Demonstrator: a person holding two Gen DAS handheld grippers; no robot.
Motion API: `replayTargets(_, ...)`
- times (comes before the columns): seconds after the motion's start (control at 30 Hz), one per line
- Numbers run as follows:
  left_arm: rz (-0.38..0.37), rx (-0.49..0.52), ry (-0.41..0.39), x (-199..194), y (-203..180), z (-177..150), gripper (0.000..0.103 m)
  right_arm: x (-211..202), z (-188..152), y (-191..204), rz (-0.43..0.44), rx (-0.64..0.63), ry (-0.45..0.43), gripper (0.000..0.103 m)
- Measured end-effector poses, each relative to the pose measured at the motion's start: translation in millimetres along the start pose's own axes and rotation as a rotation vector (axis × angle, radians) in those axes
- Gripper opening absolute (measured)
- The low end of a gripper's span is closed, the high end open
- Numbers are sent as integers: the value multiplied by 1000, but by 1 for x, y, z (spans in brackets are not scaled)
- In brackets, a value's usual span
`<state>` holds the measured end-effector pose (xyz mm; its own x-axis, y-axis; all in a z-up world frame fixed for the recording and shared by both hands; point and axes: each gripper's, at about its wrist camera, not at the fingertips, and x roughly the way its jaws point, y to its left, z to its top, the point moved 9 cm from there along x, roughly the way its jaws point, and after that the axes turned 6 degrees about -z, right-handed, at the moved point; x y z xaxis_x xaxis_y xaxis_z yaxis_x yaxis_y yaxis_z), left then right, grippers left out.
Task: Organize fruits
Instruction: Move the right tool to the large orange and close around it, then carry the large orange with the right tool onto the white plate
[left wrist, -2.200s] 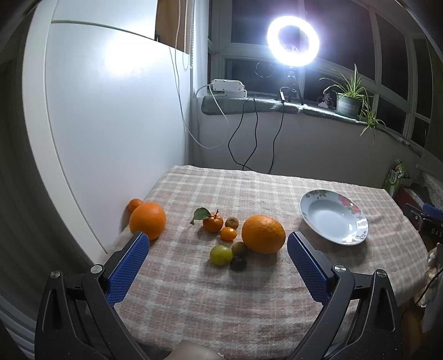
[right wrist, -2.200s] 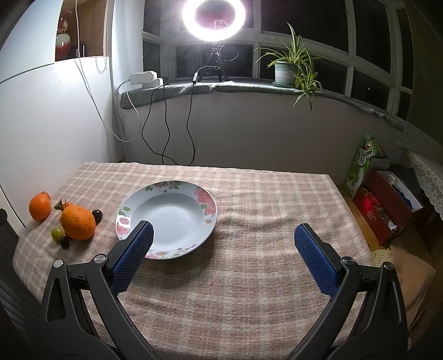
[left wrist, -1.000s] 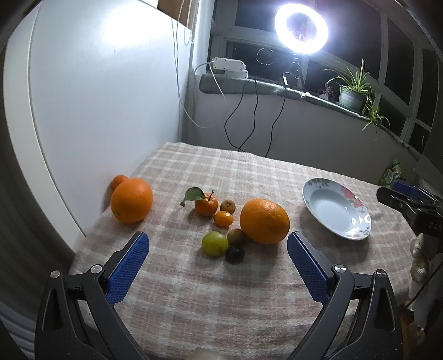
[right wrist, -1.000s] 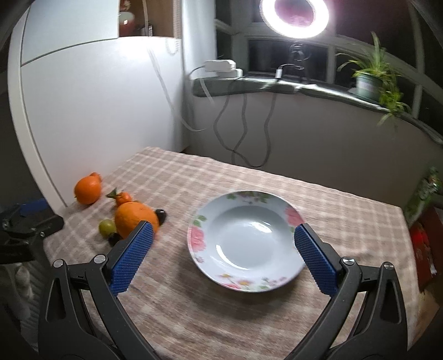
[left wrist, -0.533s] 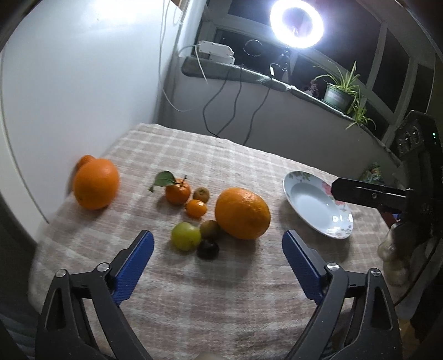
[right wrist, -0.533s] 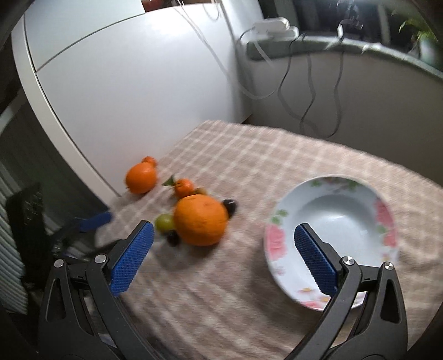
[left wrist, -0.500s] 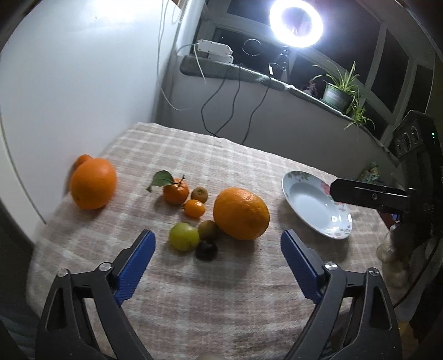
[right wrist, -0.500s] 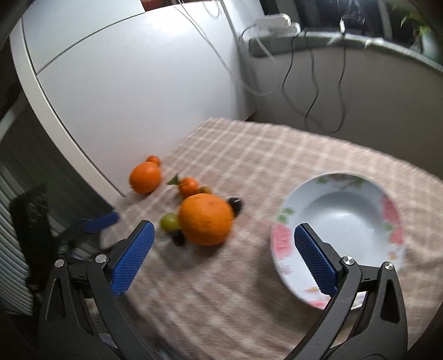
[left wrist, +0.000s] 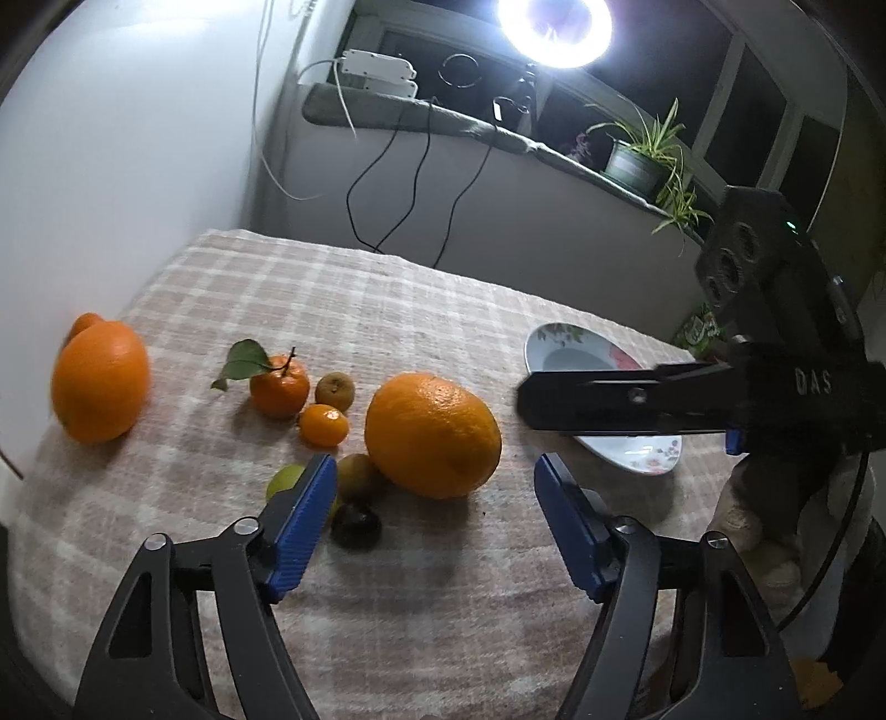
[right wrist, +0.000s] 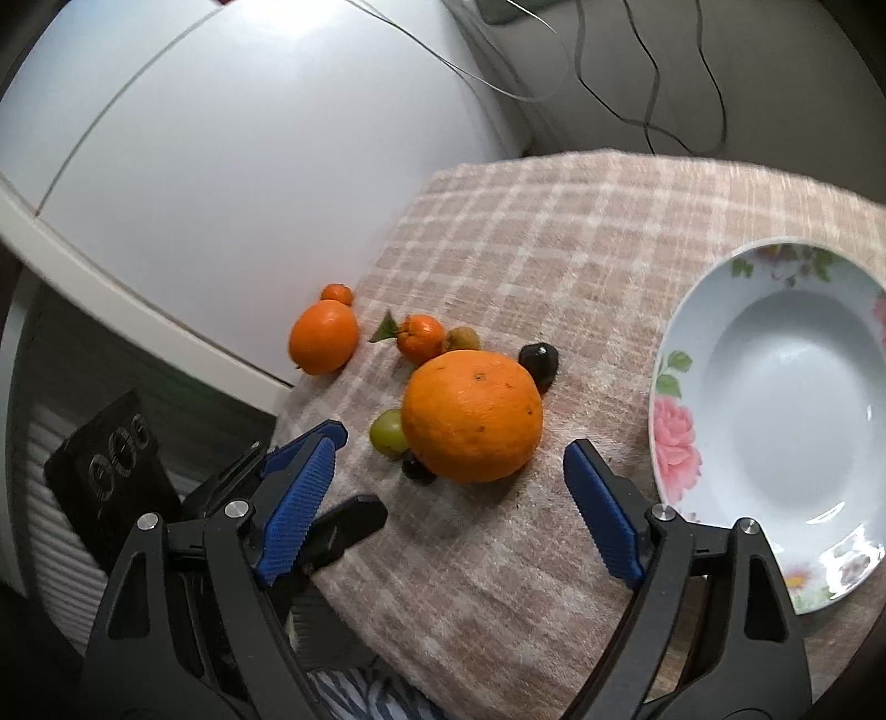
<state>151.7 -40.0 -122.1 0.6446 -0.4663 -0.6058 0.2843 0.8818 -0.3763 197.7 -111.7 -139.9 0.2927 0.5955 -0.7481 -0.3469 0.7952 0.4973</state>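
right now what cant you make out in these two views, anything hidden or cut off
- Left wrist view: the green fruit is partly behind the left gripper's blue pad, and the plate is crossed by the right gripper's black finger.
- Right wrist view: the plate's right side is cut off by the frame edge.
- Right wrist view: the dark fruit sits mostly behind the big orange; its kind is unclear.

A table with a beige checked cloth (left wrist: 387, 310) stands in a corner. Along its left edge runs a white panelled wall (left wrist: 127, 138). Behind its far edge, a grey wall (left wrist: 498, 238) rises to a ledge (left wrist: 421, 116) carrying a white power strip (left wrist: 379, 69), dangling black cables (left wrist: 387, 183) and a potted plant (left wrist: 637, 158). A ring light (left wrist: 554, 25) glares before dark windows (left wrist: 758, 127).
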Motion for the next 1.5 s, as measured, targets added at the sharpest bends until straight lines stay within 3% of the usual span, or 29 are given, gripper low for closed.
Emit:
replayTargets(0.37,-20,35,16,18,1,7,71,30,3,-10,23,162,57,88)
replayTargets(0.93,-51,15,53,38,9,5,71,51,10,-7,11,187,73,88)
replayTargets(1.0,-49,14,55,40,9,6,66,51,10,-10,-1,192,68,83)
replayTargets(1.17,-45,19,51,42,11,7,66,49,9,-16,-3,203,63,72)
replayTargets(1.5,-14,46,35,38,5,6,66,43,4,-13,-11,175,50,71)
